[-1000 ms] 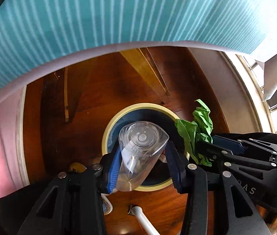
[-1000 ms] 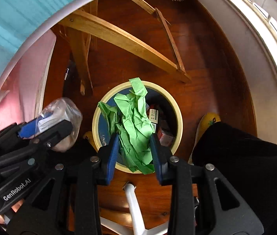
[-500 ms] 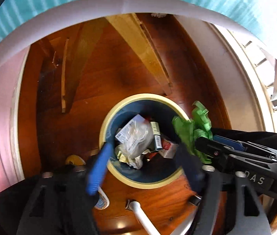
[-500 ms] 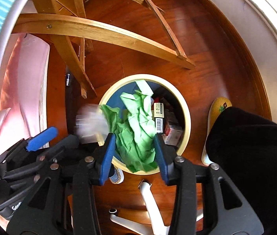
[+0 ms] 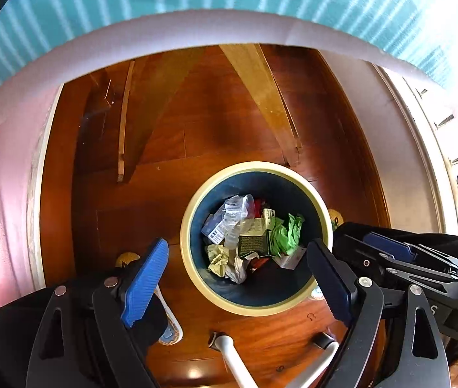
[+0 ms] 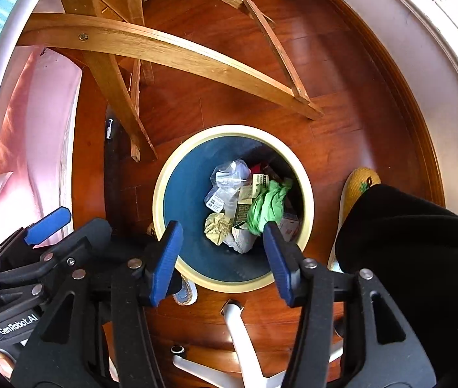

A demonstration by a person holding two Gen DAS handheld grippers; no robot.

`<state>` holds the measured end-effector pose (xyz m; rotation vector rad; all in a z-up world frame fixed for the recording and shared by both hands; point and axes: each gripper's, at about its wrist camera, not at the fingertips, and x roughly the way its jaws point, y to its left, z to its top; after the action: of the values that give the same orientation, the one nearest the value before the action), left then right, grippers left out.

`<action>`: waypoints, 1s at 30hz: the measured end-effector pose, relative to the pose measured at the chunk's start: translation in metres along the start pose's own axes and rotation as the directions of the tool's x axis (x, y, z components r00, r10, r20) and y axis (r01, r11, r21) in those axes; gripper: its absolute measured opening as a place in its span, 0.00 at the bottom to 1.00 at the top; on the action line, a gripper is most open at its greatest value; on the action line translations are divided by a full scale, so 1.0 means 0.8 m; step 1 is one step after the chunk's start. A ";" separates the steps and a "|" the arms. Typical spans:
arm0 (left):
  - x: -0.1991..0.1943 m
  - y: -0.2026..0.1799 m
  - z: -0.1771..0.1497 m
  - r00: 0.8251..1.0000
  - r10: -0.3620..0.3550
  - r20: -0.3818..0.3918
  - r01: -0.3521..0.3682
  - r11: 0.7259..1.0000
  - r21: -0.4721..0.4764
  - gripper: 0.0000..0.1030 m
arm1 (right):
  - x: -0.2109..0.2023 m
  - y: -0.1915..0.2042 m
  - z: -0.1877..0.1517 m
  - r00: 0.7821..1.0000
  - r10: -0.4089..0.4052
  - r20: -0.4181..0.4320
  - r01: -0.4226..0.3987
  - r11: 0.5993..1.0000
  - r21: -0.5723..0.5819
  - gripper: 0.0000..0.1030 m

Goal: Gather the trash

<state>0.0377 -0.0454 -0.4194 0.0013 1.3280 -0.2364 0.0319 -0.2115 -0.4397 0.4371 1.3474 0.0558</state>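
Green crumpled paper lies inside the bin beside the clear plastic cup. Above the bin, the left gripper and right gripper are both opening, nothing between their jaws.

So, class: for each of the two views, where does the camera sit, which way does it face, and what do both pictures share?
Left wrist: sits on the left gripper, facing steeply down into the waste bin; its opening jaws are empty, the right gripper and a dark trouser leg show.
Right wrist: sits on the right gripper, looking down into the same bin; jaws opening, the left gripper and a trouser leg show.
Shared: bin, green crumpled paper, clear plastic bottle, wooden floor.
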 end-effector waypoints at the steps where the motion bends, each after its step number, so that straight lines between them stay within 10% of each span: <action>1: -0.001 0.001 0.000 1.000 -0.001 0.000 0.001 1.000 -0.002 0.86 | 0.000 0.001 0.000 1.000 -0.003 0.001 0.003 1.000 -0.002 0.49; 30: -0.166 0.001 -0.029 0.987 0.049 0.150 -0.052 0.999 0.013 0.87 | -0.148 0.083 -0.008 0.995 -0.028 0.097 0.052 0.967 -0.250 0.65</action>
<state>-0.0137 -0.0187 -0.2975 0.0305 1.1746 -0.2006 0.0119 -0.1826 -0.3083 0.1946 1.2382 0.1703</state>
